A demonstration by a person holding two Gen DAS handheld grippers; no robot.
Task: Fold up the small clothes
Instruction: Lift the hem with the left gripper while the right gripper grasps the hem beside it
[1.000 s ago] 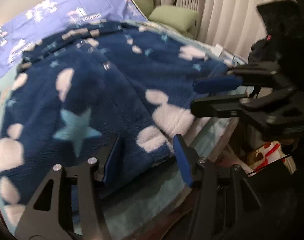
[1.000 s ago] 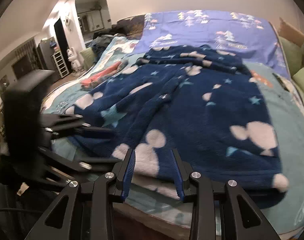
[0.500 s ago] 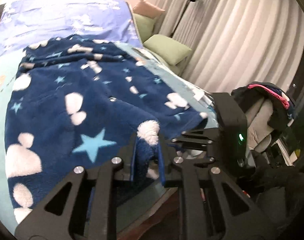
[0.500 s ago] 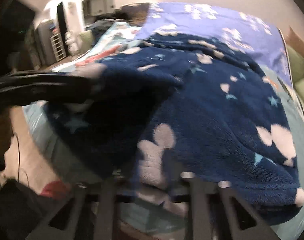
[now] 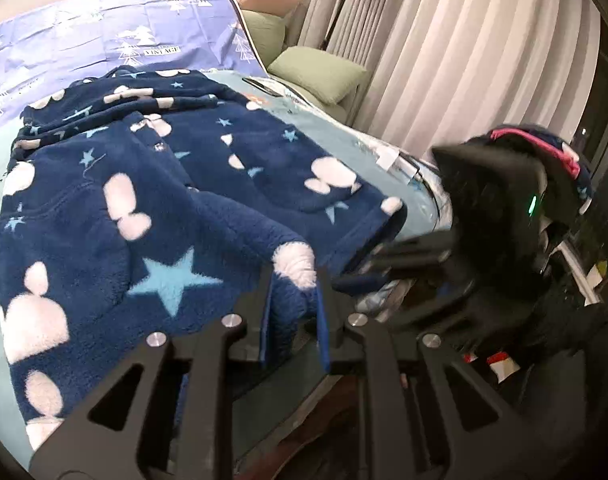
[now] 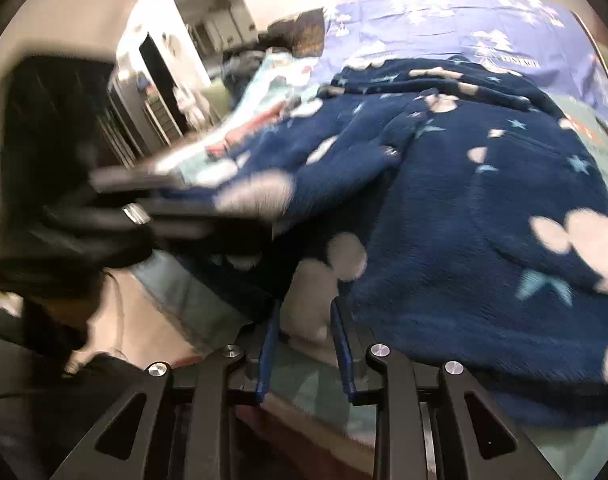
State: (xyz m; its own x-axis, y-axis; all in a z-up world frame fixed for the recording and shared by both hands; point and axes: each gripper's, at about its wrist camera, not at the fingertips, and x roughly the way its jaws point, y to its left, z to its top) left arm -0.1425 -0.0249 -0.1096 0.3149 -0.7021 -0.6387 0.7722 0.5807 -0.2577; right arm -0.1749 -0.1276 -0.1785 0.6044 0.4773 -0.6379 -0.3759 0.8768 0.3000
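Gripping the near hem of the navy fleece garment with white blobs and pale blue stars [image 5: 152, 208], the left claw [image 5: 292, 304] has its blue pads pinched on a bunched fold of that hem, lifted a bit off the bed [image 5: 344, 136]. Right claw [image 6: 304, 332] has just been opening a little after closing; a white patch of the same fleece hem sits between its blue pads and they look pressed on it, though that view is blurred. Garment lies spread across the pale teal bed sheet, far end reaching the lilac tree-print bedcover [image 5: 104, 36]. Each claw shows in the other's camera, near each other along the near edge. Green cushion [image 5: 320, 72] and cream pleated curtains [image 5: 464, 60] are beyond the bed on the right side.
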